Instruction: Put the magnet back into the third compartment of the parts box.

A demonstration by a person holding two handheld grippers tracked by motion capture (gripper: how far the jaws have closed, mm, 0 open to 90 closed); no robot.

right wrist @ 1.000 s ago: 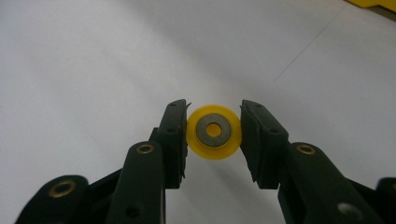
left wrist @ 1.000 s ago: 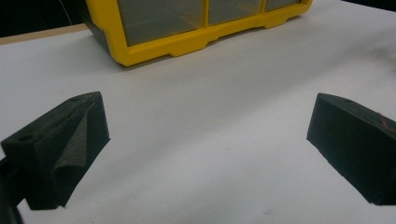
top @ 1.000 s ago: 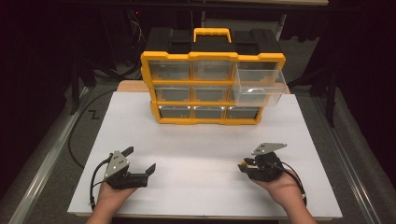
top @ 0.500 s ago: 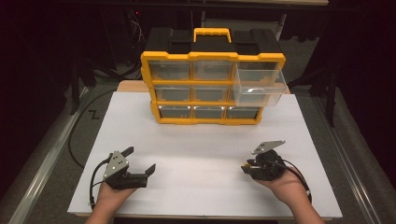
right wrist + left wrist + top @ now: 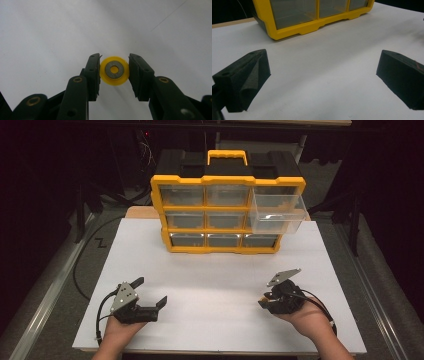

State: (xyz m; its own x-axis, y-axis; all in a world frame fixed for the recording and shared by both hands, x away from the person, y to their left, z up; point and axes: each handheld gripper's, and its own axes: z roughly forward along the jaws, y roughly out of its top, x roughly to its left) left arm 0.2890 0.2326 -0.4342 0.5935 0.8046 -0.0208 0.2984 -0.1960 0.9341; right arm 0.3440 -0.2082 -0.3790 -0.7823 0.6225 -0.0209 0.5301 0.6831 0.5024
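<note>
The right gripper [image 5: 266, 301], low over the near right of the white tabletop [image 5: 215, 270], has its fingers [image 5: 93, 75] closed most of the way on a small round yellow plastic disc with a grey metal ring at its centre [image 5: 114, 70]. The disc's flat face is turned toward the gripper's camera, its axis running along the fingers; a round piece, it has no long axis. In the high view it is too small to make out. The left gripper [image 5: 152, 296] rests at the near left, fingers [image 5: 244, 77] spread wide and empty. At the far side stands a yellow-framed organiser of clear drawers [image 5: 227, 215], its right-hand clear plastic drawer [image 5: 278, 211] pulled out.
</note>
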